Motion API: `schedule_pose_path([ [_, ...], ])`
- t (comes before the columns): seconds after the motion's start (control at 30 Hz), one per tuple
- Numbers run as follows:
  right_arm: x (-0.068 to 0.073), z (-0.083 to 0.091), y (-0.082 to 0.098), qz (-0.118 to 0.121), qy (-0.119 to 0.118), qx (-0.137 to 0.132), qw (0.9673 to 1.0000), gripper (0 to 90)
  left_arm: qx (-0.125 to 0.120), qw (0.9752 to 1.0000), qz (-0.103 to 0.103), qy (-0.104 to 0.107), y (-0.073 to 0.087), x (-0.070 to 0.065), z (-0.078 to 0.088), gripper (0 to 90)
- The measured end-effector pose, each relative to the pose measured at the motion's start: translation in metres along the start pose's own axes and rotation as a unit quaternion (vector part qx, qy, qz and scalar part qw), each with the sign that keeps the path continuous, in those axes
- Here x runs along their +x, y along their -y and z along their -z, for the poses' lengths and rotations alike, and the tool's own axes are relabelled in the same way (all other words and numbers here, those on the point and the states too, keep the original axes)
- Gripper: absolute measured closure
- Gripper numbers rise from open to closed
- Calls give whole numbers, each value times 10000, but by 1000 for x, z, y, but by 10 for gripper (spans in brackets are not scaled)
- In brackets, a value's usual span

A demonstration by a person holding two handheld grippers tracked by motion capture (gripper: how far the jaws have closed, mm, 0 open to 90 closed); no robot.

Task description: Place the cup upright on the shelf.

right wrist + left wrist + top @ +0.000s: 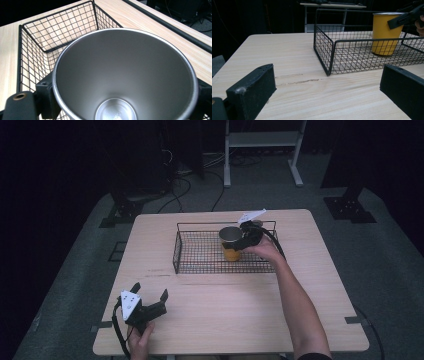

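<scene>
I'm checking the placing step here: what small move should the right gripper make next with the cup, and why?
Probably open the jaws and let go. The yellow cup stands upright, its base seemingly on the floor of the wire basket, while the right gripper clasps it near the rim. The left gripper is open over bare table, so nothing else seems pending.

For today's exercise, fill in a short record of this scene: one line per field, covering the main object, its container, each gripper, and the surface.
Main object: yellow cup with a bare metal inside, upright
Location of cup: inside the black wire basket, base on or just above the basket floor
Right gripper: jaws on either side of the cup near its rim
Left gripper: jaws apart, holding nothing, near the table's front left corner
Surface: light wooden table
Cup contents: none
</scene>
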State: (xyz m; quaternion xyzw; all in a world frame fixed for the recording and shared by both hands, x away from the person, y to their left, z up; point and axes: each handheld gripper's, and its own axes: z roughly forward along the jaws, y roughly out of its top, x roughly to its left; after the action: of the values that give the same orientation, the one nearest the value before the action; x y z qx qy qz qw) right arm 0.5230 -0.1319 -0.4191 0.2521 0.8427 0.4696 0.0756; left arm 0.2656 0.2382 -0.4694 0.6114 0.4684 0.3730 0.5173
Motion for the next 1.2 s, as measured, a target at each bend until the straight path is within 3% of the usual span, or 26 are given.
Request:
schedule_pose_path([
  [0.67,6,2,0,248,65,-83,9996,25,8,10000,4,-5,0,0,-1,0],
  [1.2,7,19,-8,221,94,-605,9979,18,14,10000,2,-29,0,0,-1,0],
])
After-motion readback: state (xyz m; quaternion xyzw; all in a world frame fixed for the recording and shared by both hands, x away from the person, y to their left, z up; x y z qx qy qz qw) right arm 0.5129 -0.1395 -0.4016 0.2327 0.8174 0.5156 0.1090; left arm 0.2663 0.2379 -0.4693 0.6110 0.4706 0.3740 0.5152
